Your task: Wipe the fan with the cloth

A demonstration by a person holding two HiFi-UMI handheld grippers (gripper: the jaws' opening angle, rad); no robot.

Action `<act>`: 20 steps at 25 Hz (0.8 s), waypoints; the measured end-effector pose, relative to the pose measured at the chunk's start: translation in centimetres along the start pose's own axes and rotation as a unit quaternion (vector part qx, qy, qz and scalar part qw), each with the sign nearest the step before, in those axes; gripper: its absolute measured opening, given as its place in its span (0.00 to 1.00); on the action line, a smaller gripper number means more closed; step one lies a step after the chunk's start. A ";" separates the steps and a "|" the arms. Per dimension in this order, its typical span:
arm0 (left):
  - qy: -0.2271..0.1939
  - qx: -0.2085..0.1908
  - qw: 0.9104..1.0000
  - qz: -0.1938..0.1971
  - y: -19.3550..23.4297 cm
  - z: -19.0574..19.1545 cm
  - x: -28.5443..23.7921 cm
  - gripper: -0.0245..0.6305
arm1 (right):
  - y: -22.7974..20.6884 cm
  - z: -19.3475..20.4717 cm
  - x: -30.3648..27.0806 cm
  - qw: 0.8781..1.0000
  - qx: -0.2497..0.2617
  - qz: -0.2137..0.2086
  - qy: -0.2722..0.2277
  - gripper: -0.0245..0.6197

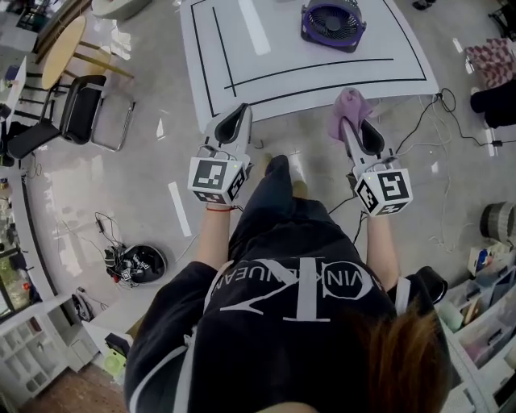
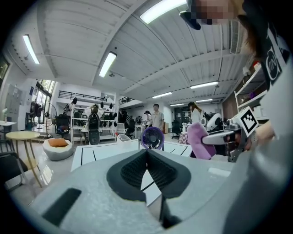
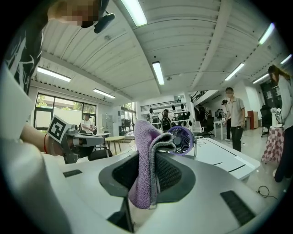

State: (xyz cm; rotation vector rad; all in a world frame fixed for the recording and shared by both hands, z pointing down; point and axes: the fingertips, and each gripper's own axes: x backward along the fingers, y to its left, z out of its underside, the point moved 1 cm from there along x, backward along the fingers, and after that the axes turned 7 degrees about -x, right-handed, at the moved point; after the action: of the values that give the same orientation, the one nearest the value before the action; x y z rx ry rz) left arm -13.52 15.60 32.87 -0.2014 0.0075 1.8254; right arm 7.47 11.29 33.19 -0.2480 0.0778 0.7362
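Since the left tongs [image 1: 242, 113] and right tongs [image 1: 348, 125] hover at the near edge of the white, black-taped bench [image 1: 266, 56], head view puts the small round purple fan [image 1: 333, 22] well apart, by the far edge.

Left gripper view: left tongs clenched on nothing, probably spare for steadying.

Right gripper view: right tongs pinch the folded purple fleece cloth [image 3: 143, 164], with its free end protruding for wiping.

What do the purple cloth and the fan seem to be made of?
The cloth looks like soft, fuzzy fabric, perhaps microfibre or terry: a matte nap shows and it folds limply. The fan is probably moulded plastic, purple and smooth, with a thin ribbed grille; a metal grille cannot be excluded.
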 end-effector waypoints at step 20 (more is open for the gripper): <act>-0.014 0.015 0.998 0.063 3.7 -1.1 -10.3 0.09 | -3.1 -1.7 -6.6 1.000 0.001 0.024 0.006 0.19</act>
State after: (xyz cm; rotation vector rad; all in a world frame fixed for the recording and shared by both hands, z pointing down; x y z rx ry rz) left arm -14.35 4.65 32.87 -0.1562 0.0282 1.9515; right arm 4.70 4.33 33.23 -0.2498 0.0951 0.7816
